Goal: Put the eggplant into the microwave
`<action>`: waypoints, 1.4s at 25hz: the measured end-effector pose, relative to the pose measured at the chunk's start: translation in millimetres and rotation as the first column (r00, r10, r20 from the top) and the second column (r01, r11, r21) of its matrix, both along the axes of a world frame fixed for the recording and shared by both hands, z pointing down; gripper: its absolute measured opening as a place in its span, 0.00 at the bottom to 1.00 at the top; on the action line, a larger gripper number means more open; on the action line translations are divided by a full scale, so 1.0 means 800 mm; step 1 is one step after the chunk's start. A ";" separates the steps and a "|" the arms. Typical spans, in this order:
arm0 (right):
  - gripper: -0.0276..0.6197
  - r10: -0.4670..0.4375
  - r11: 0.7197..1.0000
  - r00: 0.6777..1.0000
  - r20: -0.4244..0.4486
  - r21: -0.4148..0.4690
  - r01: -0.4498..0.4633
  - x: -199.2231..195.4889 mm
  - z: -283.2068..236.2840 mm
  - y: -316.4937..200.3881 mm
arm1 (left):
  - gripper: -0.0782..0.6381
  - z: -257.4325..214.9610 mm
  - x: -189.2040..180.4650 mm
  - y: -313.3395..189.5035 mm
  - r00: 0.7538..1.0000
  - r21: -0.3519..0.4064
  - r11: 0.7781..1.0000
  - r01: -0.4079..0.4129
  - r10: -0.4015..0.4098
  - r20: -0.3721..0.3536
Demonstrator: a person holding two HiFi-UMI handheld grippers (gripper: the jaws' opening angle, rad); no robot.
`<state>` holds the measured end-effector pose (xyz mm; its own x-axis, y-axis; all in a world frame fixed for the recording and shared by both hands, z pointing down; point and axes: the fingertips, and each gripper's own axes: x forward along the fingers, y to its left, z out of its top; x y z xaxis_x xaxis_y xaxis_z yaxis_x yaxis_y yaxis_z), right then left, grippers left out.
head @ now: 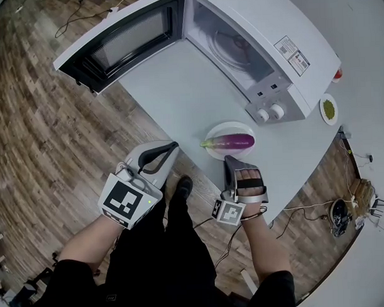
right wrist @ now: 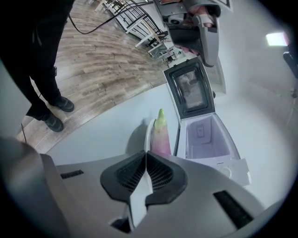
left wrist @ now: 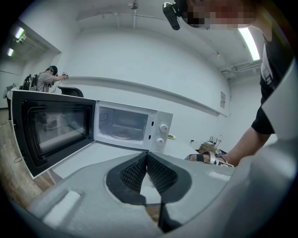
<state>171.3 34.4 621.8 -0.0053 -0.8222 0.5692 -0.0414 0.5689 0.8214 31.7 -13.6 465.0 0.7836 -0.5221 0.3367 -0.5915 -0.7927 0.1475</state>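
Observation:
A purple eggplant (head: pixel 232 141) with a green stem lies on a small white plate (head: pixel 232 125) on the pale table, in front of the white microwave (head: pixel 264 46). The microwave door (head: pixel 122 42) stands wide open and the cavity looks bare apart from its glass turntable. My right gripper (head: pixel 230 158) is shut with nothing between its jaws, its tips just short of the plate. In the right gripper view the eggplant (right wrist: pixel 160 135) lies straight beyond the closed tips (right wrist: pixel 146 152). My left gripper (head: pixel 174 146) hangs off the table's near edge, shut and empty (left wrist: pixel 146 155), facing the microwave (left wrist: pixel 135 125).
A small white dish (head: pixel 329 109) with something green stands right of the microwave. The table (head: pixel 177 87) ends just before my grippers, and wooden floor lies below. Cables and a black device (head: pixel 339 215) lie on the floor at the right. Another person (left wrist: pixel 49 79) stands far behind.

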 end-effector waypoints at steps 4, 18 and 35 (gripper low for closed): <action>0.08 0.006 1.000 1.000 -0.013 0.025 -0.006 0.001 0.003 -0.001 | 0.12 0.003 -0.003 0.003 1.000 -0.003 1.000 0.002 -0.002 0.006; 0.08 0.028 0.992 1.000 -0.001 0.120 -0.027 0.005 0.011 0.001 | 0.12 0.021 -0.002 0.012 0.999 -0.002 1.000 -0.017 0.017 0.043; 0.08 0.037 0.982 0.999 -0.008 0.186 -0.035 0.003 0.010 0.000 | 0.12 0.030 -0.001 0.013 0.997 -0.002 1.000 -0.031 0.031 0.068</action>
<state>174.0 34.6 629.8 0.0320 -0.9130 0.4067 -0.0497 0.4050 0.9130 30.6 -3.4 488.8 0.7744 -0.4976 0.3907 -0.5756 -0.8104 0.1087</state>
